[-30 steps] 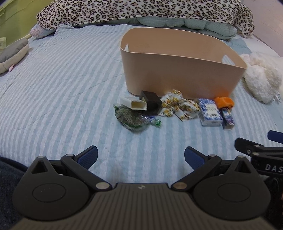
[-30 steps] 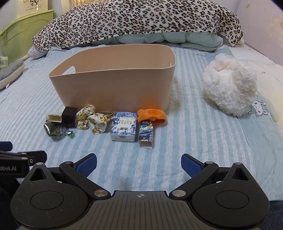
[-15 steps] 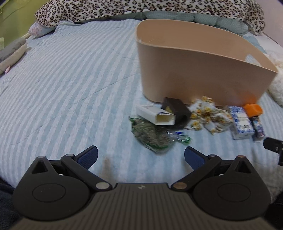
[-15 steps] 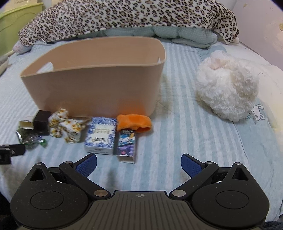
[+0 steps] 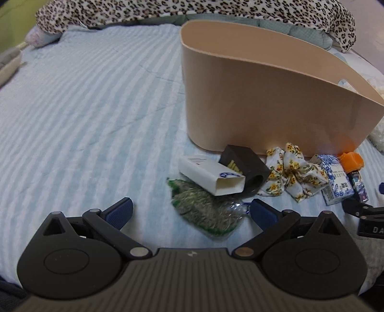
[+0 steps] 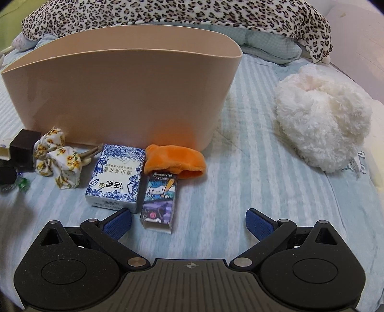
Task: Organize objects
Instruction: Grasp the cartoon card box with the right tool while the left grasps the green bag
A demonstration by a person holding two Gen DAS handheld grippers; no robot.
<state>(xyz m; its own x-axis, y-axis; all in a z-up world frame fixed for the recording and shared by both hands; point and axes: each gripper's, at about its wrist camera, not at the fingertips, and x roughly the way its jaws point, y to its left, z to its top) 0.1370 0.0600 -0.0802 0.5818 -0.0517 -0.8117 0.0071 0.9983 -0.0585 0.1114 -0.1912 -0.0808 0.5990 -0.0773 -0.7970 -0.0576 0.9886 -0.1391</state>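
Observation:
A tan bin [image 5: 264,100] [image 6: 134,96] stands on the striped bed. Small items lie in a row before it: a green snack packet [image 5: 204,208], a white carton [image 5: 211,175], a black box [image 5: 244,163] [image 6: 22,146], floral cloth [image 5: 295,172] [image 6: 57,163], a blue-white box [image 5: 334,182] [image 6: 117,177], a small cartoon box [image 6: 159,201] and orange cloth [image 6: 175,162] [image 5: 351,160]. My left gripper [image 5: 190,213] is open, its fingers either side of the packet. My right gripper [image 6: 188,219] is open, just short of the cartoon box.
A white fluffy plush [image 6: 321,122] lies right of the bin. A leopard-print blanket [image 6: 192,14] and pillows run along the far edge. The right gripper's tip shows in the left wrist view [image 5: 360,211].
Both grippers have moved forward and lower toward the items. The left has closed in on the green packet, the right on the cartoon box. Both stay open.

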